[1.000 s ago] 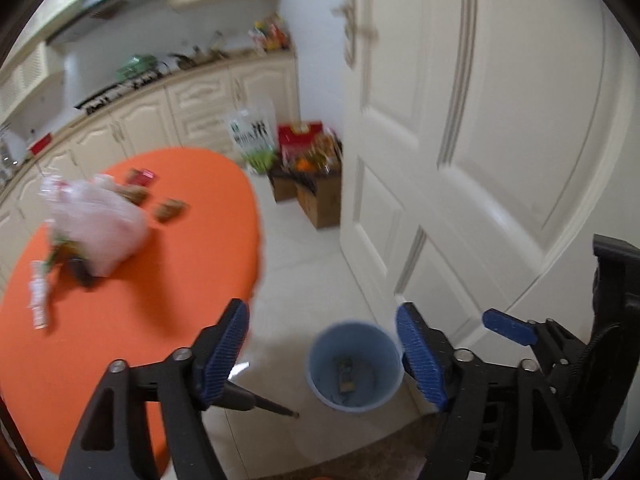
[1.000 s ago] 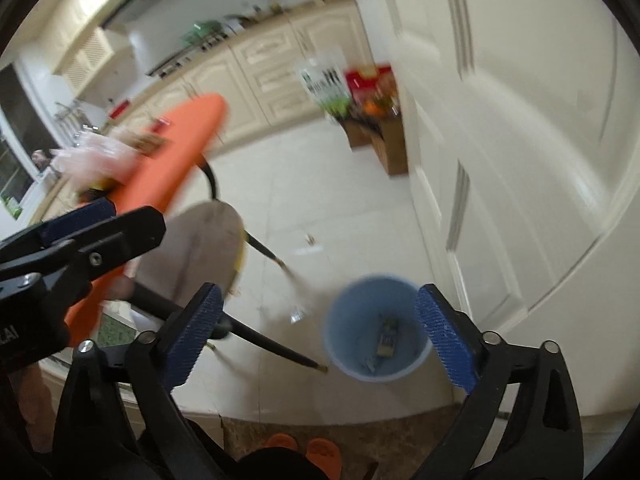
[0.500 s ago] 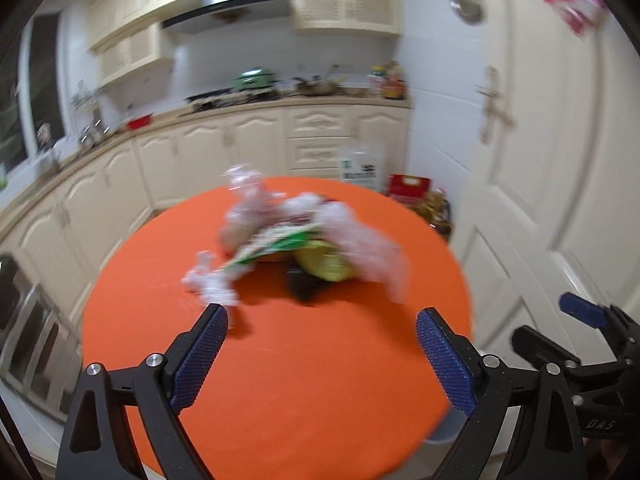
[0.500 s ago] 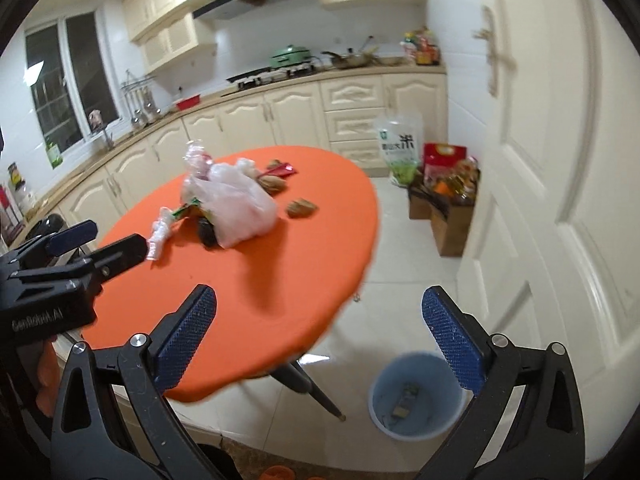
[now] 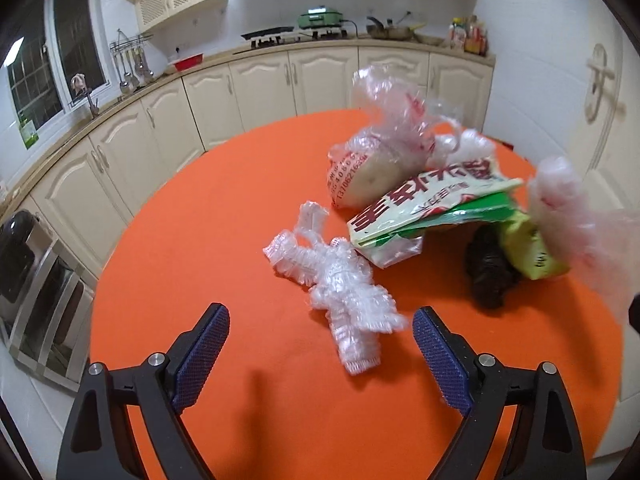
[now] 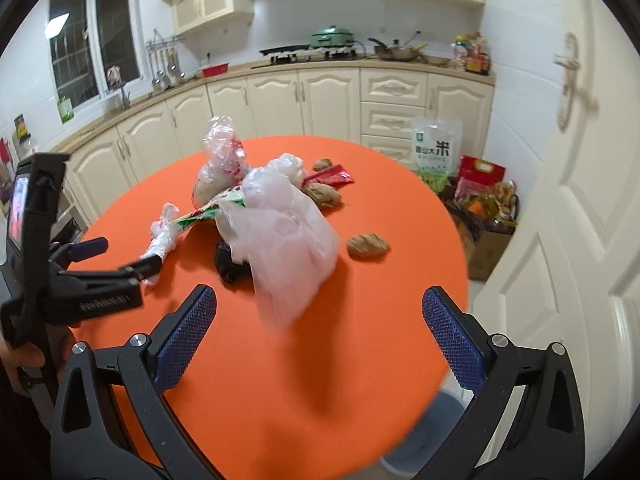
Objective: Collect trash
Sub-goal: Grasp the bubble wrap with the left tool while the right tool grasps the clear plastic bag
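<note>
On the round orange table (image 5: 208,216) lies a heap of trash. A crumpled clear plastic wrap (image 5: 340,296) is nearest. Behind it are a white-and-green packet (image 5: 424,208), a printed clear bag (image 5: 376,160), a yellow-green packet (image 5: 528,252) and a dark lump (image 5: 488,272). My left gripper (image 5: 320,320) hovers over the wrap's near end, its jaws wide and closing, its pads not touching the wrap. In the right wrist view a thin clear bag (image 6: 284,236) tops the heap. My right gripper (image 6: 319,300) is open and empty just in front of it. The left gripper (image 6: 120,258) shows at the left.
Brown lumps (image 6: 367,246) and a red wrapper (image 6: 332,178) lie on the table's far right side. A blue bin (image 6: 436,436) stands on the floor under the near table edge. A white door (image 6: 580,208) is at the right, with a rice bag (image 6: 436,152) and boxes (image 6: 488,216) beside it.
Both views have swung up from the floor and the blue bin to the table top. The left gripper has come close over the crumpled wrap, and the right one now faces the heap.
</note>
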Demonstrator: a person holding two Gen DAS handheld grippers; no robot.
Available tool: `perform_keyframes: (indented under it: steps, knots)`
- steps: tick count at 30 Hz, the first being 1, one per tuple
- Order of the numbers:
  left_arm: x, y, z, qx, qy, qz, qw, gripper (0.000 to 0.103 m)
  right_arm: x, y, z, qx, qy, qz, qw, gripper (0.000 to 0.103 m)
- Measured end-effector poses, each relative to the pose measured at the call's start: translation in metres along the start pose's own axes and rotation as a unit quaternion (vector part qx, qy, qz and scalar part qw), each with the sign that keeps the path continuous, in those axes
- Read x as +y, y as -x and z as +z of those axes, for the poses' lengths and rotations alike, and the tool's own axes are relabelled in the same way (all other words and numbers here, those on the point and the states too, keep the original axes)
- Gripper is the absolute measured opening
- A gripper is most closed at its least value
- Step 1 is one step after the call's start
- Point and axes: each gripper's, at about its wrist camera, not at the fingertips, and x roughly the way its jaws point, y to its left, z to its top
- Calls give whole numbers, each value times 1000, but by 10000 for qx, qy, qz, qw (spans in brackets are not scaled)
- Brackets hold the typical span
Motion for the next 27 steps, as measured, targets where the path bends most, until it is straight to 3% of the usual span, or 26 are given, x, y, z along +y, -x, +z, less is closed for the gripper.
perform_keyframes:
  steps: [4, 6, 9, 11, 12, 13, 15, 16, 17, 20, 27]
  knots:
    - [1, -34, 11, 113, -91, 39, 9999, 86, 7, -24, 15, 45, 93, 54, 9999, 103]
    - [-1, -52, 16, 214, -136, 28, 9997, 78, 9, -33, 22, 85, 78, 91, 9999, 103]
    - [3, -62, 22, 190, -69, -236, 9995, 57, 12, -49, 31, 140, 121, 123, 9998, 103]
    - [3, -66, 25, 234, -136, -602, 9978, 34, 11, -60, 34, 233, 68, 140, 9996, 103]
    - [4, -67, 25, 237, -129, -709, 9971, 28, 9, -64, 36, 251, 5, 212, 9995, 102]
    - [6, -68, 25, 235, -118, -726, 9970, 21, 7, -66, 37, 246, -55, 294, 9992, 98]
    - [9, -69, 24, 181, -126, -694, 9973, 19, 2, -71, 37, 341, -161, 419, 9984, 80]
    - [12, -69, 23, 156, -80, -745, 9971, 19, 1, -74, 37, 380, -200, 475, 9979, 61]
    - [17, -70, 22, 162, -42, -878, 9960, 18, -1, -78, 36, 446, -226, 552, 9972, 49]
    - [27, -63, 16, 97, 58, -1110, 9938, 18, -3, -76, 31, 405, -136, 549, 9976, 42]
    - [43, -28, 13, -223, 132, -1196, 9925, 18, -15, -30, 26, -95, -342, 721, 9968, 32]
